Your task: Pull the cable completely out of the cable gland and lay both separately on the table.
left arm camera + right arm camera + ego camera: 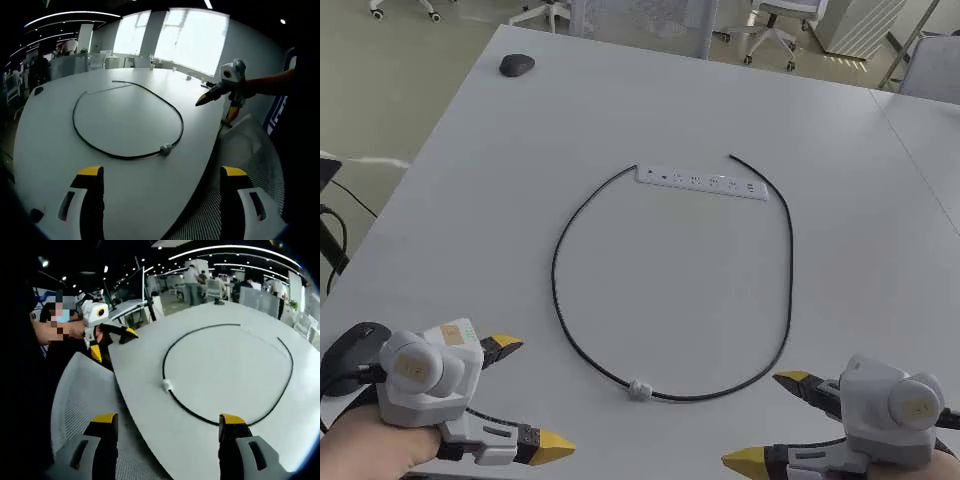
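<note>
The cable lay in a wide loop on the white table, threaded through the small white cable gland, which sat on the nearest stretch of the loop. The cable's two ends lay at the far side, by a power strip. The left gripper hovered at the near left and the right gripper at the near right. Each had its jaws spread wide and held nothing. The gland rested between the two, apart from both and seemingly a little closer to the left one. Through the gland the cable ran roughly left to right, so each gripper faced in along it. Any pull would likely have to follow that line, one side pinning the gland while the other drew the cable.
</note>
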Action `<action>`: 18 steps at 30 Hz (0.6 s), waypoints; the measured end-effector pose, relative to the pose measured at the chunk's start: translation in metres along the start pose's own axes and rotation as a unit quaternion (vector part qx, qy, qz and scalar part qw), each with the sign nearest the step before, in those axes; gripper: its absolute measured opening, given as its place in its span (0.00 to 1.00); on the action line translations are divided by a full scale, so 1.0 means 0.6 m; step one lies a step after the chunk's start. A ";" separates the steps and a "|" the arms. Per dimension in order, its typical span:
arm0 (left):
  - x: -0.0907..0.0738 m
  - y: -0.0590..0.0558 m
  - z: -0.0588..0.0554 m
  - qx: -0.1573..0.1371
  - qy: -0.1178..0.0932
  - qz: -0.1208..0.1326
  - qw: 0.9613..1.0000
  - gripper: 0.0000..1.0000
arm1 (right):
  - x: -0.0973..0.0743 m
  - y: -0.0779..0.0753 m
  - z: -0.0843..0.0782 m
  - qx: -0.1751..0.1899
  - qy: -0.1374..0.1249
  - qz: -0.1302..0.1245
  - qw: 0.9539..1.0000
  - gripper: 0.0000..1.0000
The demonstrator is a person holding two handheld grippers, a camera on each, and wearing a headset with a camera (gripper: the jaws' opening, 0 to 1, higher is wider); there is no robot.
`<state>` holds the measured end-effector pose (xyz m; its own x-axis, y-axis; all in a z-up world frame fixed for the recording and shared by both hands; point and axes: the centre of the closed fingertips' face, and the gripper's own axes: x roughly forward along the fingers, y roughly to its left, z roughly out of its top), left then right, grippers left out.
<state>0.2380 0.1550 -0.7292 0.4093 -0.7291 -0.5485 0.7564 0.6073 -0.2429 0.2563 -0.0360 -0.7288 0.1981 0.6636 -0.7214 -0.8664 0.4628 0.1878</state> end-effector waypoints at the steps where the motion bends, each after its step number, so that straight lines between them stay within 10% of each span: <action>1: 0.000 0.000 0.000 0.000 0.000 0.000 1.000 0.95 | 0.001 0.000 0.002 0.001 0.000 0.000 1.000 0.86; 18: 0.003 -0.002 -0.008 -0.002 0.006 -0.003 1.000 0.90 | 0.025 -0.006 0.003 -0.021 0.027 0.000 0.999 0.82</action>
<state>0.2354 0.1544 -0.7341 0.3974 -0.7292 -0.5571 0.7574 0.6034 -0.2495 0.2632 -0.0266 -0.7387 0.1736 0.6301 -0.7569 -0.8852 0.4366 0.1604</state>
